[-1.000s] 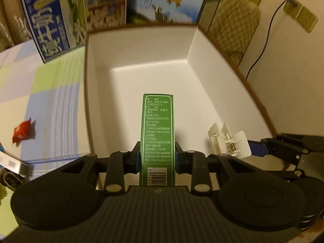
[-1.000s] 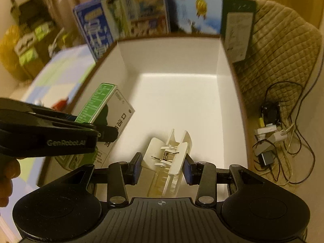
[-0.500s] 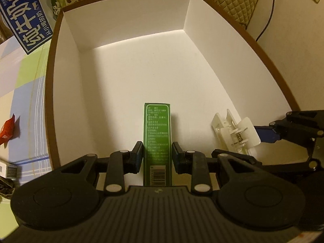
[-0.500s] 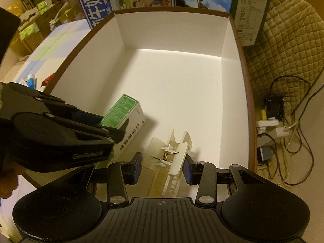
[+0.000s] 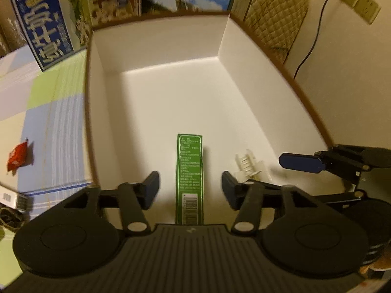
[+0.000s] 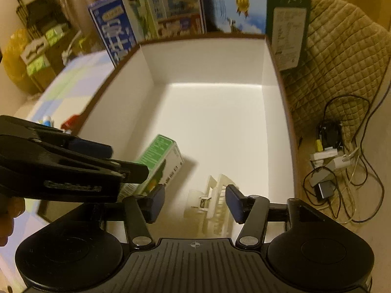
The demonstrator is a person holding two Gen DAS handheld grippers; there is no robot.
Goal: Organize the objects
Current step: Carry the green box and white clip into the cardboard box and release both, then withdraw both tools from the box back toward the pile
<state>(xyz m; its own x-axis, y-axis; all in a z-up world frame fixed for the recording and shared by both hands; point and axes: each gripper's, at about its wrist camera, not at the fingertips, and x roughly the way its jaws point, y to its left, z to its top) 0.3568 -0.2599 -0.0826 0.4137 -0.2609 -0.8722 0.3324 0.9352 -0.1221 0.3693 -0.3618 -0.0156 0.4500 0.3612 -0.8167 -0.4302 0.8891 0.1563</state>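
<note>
the left gripper (image 5: pixel 190 190) is hanging over the near end of the white box (image 5: pixel 156 48), its jaws spread wide with a clear gap on each side of the green carton (image 5: pixel 190 178), so it is gripping nothing. the green carton is sitting on edge on the box floor near the near wall, its narrow printed face with the barcode facing up toward the left wrist camera. in the right wrist view the same carton (image 6: pixel 160 162) is showing a green side and a white side, partly hidden behind the left gripper's black body (image 6: pixel 61 163).

the right gripper (image 6: pixel 194 202) is also standing wide open, its blue-padded fingers apart on either side of the white hair clip (image 6: pixel 215 205) without touching it. the clip is lying on the box floor just to the right of the carton, close to the near wall; in the left wrist view it (image 5: pixel 249 164) is sitting between the carton and the right gripper's blue fingertip (image 5: pixel 300 162).

outside the box, on the left, a red packet (image 5: pixel 17 156) is lying on the checked cloth (image 5: pixel 53 112). printed cartons (image 6: pixel 151 17) are standing along the far wall of the box, and a quilted cushion (image 6: pixel 342 73) and a tangle of cables (image 6: pixel 342 161) are lying to the right.
</note>
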